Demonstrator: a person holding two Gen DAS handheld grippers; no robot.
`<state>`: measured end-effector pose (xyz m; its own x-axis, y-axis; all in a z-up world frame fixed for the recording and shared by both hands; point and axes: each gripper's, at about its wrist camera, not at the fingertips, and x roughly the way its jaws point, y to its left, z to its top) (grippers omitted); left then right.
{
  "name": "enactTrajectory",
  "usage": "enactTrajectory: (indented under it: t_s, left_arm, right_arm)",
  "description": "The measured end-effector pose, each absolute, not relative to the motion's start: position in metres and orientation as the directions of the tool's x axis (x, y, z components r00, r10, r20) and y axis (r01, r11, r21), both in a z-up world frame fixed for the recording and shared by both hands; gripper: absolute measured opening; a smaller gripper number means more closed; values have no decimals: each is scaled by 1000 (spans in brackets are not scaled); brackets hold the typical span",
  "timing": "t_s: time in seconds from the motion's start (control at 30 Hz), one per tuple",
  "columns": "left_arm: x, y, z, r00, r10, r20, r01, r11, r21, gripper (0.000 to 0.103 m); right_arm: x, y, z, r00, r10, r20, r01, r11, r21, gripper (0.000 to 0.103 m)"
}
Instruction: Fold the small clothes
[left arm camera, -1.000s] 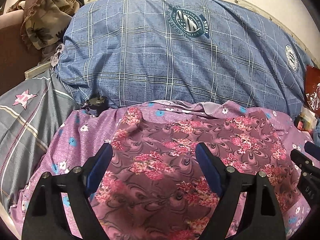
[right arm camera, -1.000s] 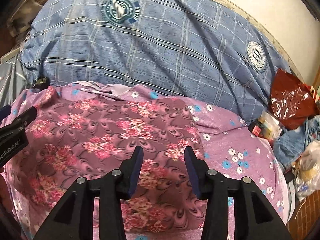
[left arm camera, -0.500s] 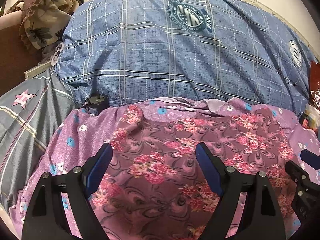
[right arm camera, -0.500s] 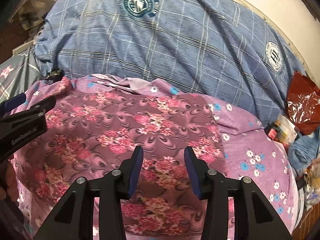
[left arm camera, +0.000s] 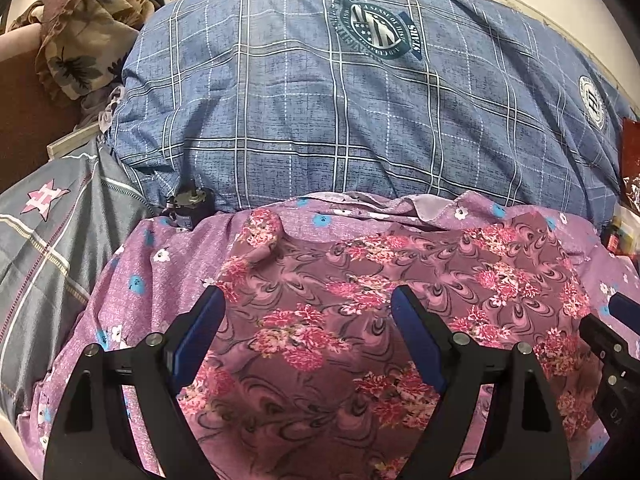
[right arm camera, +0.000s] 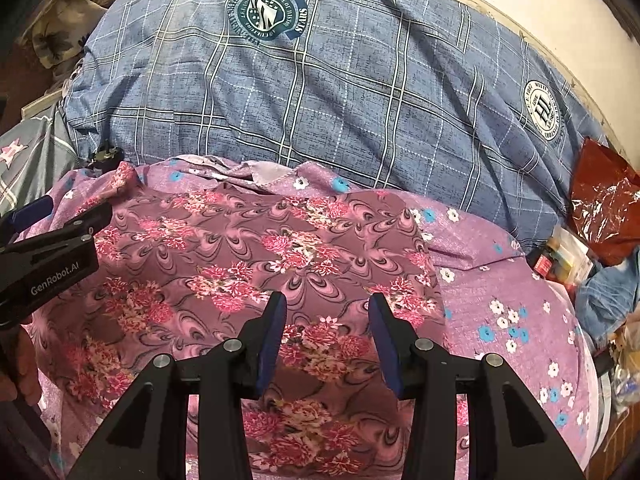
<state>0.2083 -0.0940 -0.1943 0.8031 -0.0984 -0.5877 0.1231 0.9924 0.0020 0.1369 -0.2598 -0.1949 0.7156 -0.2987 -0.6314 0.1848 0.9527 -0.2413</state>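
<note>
Across the lower middle of both frames the floral garment (left arm camera: 344,320) lies spread on the lilac sheet (right arm camera: 500,280), and with the left gripper (left arm camera: 308,320) and right gripper (right arm camera: 326,322) both released and empty above it, a careless pinch might catch the sheet too.

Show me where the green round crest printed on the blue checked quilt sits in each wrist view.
Left wrist: green crest, top, right of centre.
Right wrist: green crest, top, left of centre.
Shared landmark: the white round emblem on the same blue checked quilt, towards the right in both.
</note>
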Motion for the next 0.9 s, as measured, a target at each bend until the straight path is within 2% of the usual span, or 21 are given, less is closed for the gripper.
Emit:
enactTrajectory:
  t_s: [0.3, 0.53, 0.63, 0.73, 0.8, 0.9]
  left_arm:
    - [208, -94, -195, 800, -95, -593, 123, 992, 8, 85]
    - [214, -94, -208, 769, -61, -636, 120, 992, 50, 85]
    - [219, -93, -219, 738, -36, -674, 120, 990, 78, 85]
    - [230, -87, -236, 673, 1, -740, 113, 988, 104, 85]
    - [235, -84, -248, 624, -4, -781, 138, 985, 106, 87]
    - [238, -76, -254, 602, -46, -797, 158, 985, 62, 88]
  right_arm:
    - [137, -260, -195, 715, -294, -634, 182, 954, -237, 44]
    - [137, -266, -201, 702, -300, -646, 187, 953, -240, 44]
    - [141, -275, -211, 675, -287, -679, 181, 957, -225, 44]
    - [150, -303, -232, 606, -252, -754, 212, 965, -152, 44]
    - [158, -334, -254, 534, -154, -831, 227, 973, -35, 43]
    - [153, -350, -248, 565, -58, -823, 208, 975, 74, 43]
